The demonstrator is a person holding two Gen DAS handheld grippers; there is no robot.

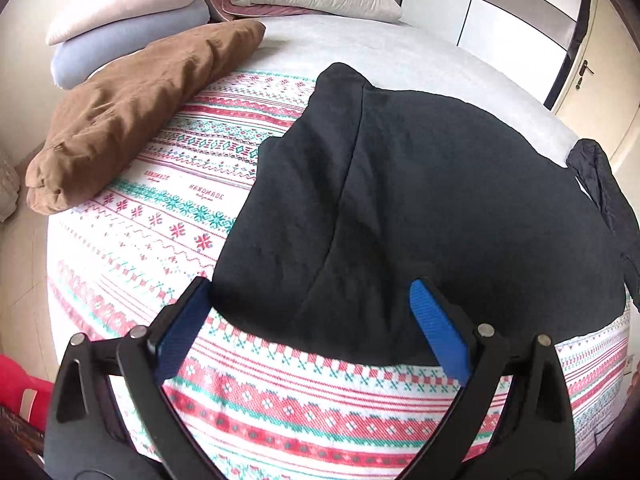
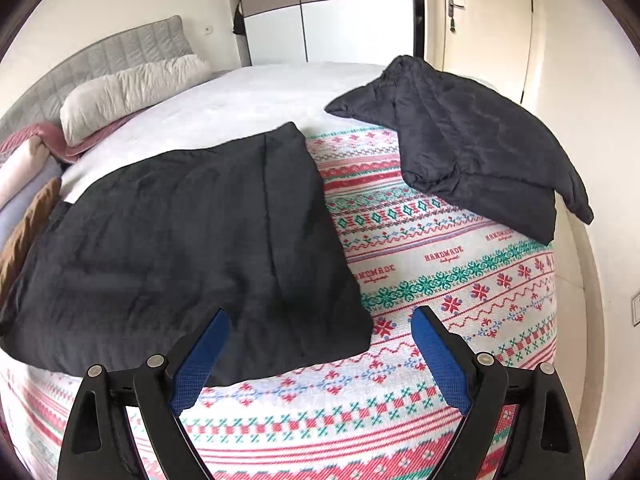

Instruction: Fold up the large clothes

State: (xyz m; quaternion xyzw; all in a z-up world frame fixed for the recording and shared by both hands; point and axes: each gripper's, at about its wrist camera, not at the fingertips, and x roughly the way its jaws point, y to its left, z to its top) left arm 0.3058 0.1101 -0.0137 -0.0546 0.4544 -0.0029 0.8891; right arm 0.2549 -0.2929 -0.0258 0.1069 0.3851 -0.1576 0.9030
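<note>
Black garment folded on the patterned blanket

The black garment [image 1: 420, 208] [image 2: 180, 248] lay flat in a roughly rectangular fold on the patterned blanket [image 1: 304, 408] [image 2: 440, 264], one layer overlapping along a lengthwise seam. A second dark, puffy garment [image 2: 472, 148] [image 1: 604, 196] sat folded, apart, at the bed's edge.

A folded black garment [image 1: 420, 216] lies flat on the patterned blanket [image 1: 280, 400] covering the bed, near its front edge. The left gripper [image 1: 312, 312] hangs over the garment's near hem with its jaws spread wide, holding nothing. A brown folded garment [image 1: 132, 116] rests toward the bed's left edge, pillows [image 1: 120, 4] beyond it at the head.
</note>
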